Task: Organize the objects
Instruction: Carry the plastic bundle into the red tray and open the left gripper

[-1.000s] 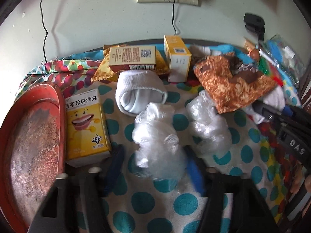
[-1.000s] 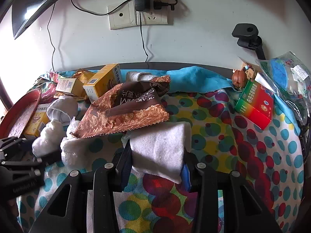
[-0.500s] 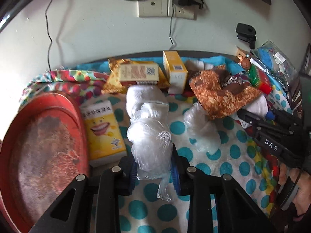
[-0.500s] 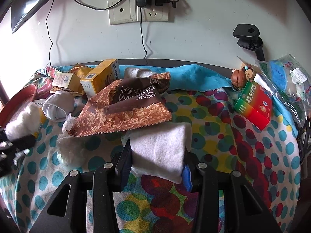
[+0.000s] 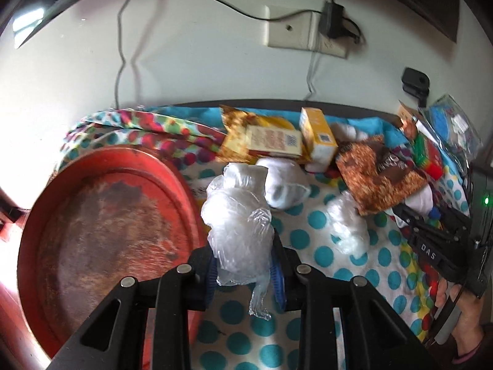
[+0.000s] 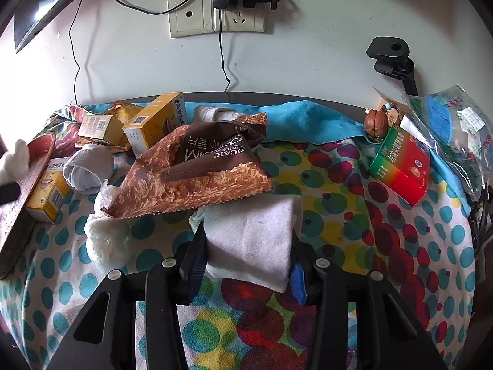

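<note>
Crumpled clear plastic wrap (image 5: pixel 237 215), pinched tight in the left gripper (image 5: pixel 245 273), hangs beside the round red metal tray (image 5: pixel 101 225) in the left-wrist view only, while the right-wrist view alone shows the right gripper (image 6: pixel 248 266) closed on a folded white cloth (image 6: pixel 251 240) lying on the dotted tablecloth (image 6: pixel 339 215).

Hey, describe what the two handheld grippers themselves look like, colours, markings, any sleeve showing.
Both are black plastic frames with silver screw heads and blue-padded jaws: the left gripper and the right gripper. Seen from the left wrist view, the right one carries white "DAS" lettering, and the hand behind it shows a dark sleeve cuff with a pink edge.
</note>
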